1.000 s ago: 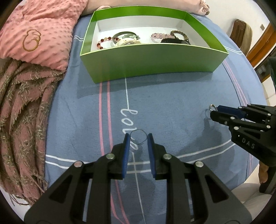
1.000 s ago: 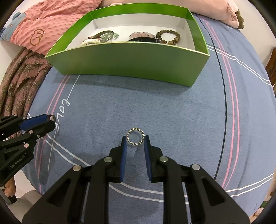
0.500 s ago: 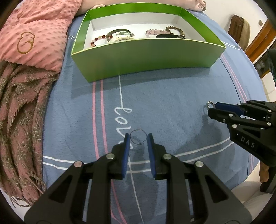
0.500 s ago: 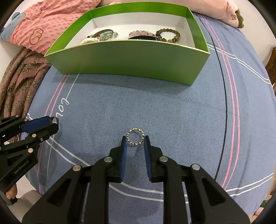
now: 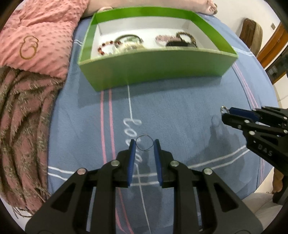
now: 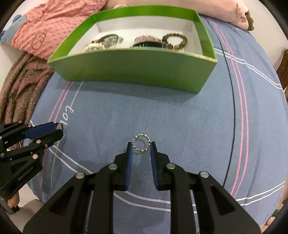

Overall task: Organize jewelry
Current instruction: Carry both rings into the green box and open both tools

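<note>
My left gripper [image 5: 144,144] is shut on a thin wire ring [image 5: 144,143], held above the blue bedspread. My right gripper [image 6: 141,145] is shut on a studded silver ring [image 6: 141,143], also held above the bed. Each gripper shows in the other's view, the right one [image 5: 225,110] at the right edge, the left one [image 6: 58,126] at the left edge. A green box [image 5: 158,66] with a white inside stands ahead of both and also shows in the right wrist view [image 6: 136,70]. It holds several beaded bracelets [image 6: 174,41] and bangles [image 5: 128,40].
A pink dotted pillow [image 5: 34,41] and a pink-brown fringed blanket [image 5: 19,129] lie left of the box. Another pink pillow [image 6: 225,10] lies behind it. The blue bedspread [image 6: 162,115] has pink and white stripes. A wooden door [image 5: 273,46] is at the far right.
Both grippers have risen and moved a little toward the green box, each still holding its ring. More of the box's inside shows now.
</note>
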